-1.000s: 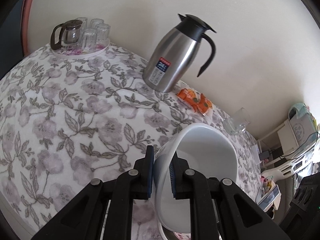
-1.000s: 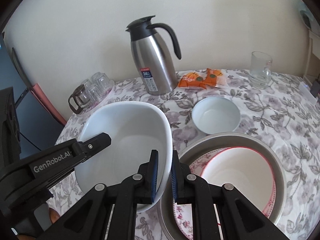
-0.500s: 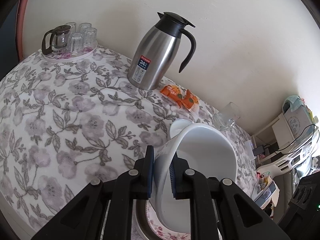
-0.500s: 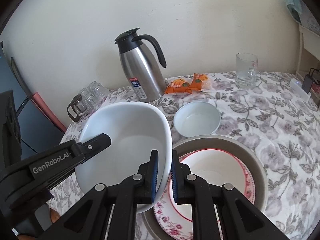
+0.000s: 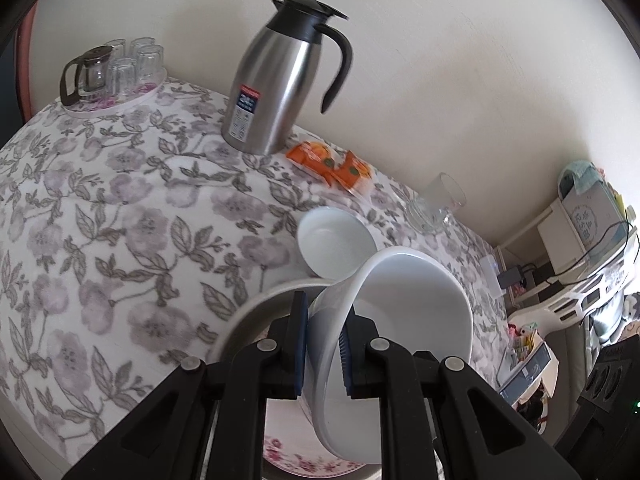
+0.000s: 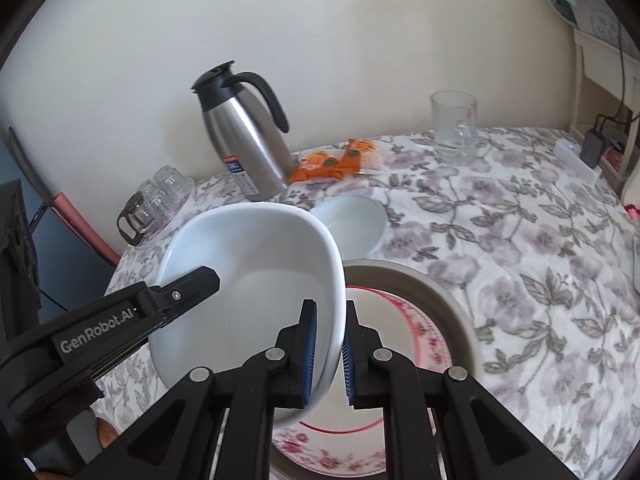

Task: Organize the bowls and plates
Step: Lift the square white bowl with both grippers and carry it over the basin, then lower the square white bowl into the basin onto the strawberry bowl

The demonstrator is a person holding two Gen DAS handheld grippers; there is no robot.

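Both the left gripper [image 5: 323,344] and right gripper [image 6: 329,354] pinched the big bowl [image 6: 256,280] rim, tilted over the plate [image 6: 404,320]. Uneven release risked a chip.

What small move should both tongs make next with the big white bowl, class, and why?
Probably lower it. The left tongs and right tongs pinch opposite rims of the big white bowl, tilted above the flowered plate in the grey pan.

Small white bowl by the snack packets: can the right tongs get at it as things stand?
Probably not yet. The right tongs are shut on the rim of the large white bowl, which the left tongs also grip. That bowl partly covers the small white bowl.
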